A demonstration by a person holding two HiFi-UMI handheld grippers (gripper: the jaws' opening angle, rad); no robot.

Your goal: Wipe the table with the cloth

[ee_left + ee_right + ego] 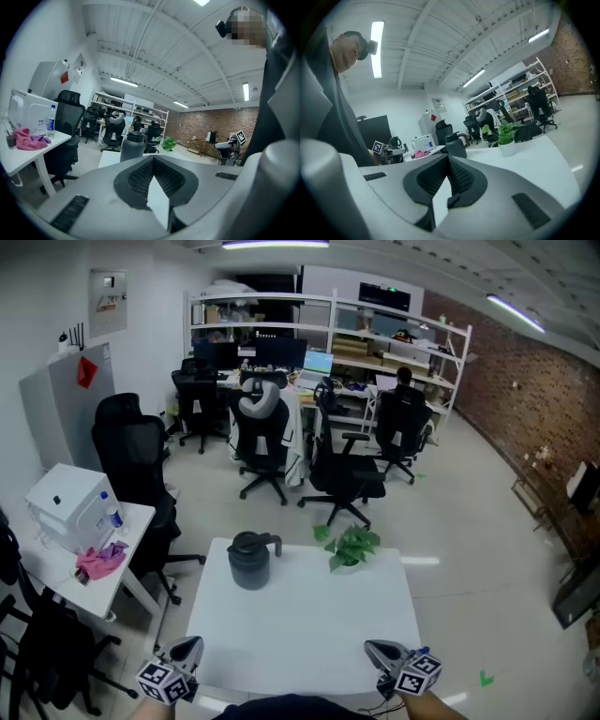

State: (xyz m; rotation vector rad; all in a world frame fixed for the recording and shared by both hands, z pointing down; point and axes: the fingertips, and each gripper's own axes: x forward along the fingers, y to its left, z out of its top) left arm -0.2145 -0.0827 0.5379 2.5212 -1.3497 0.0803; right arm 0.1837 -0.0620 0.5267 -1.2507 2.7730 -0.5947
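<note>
Two tools, the left tool (187, 650) and the right tool (380, 651), jaws together and empty, hover at the near edge of the white bench (309, 615); the pink cloth (100, 561) lies on a side bench (136, 521)

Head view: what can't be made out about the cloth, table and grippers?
Pink cloth, head view: too small to show folds or dampness.
White table, head view: near edge hidden by the person's dark clothing.
Left gripper and right gripper, head view: holding hands cut off by the bottom edge.
Dark jug, left gripper view: base hidden behind that gripper's body.
</note>
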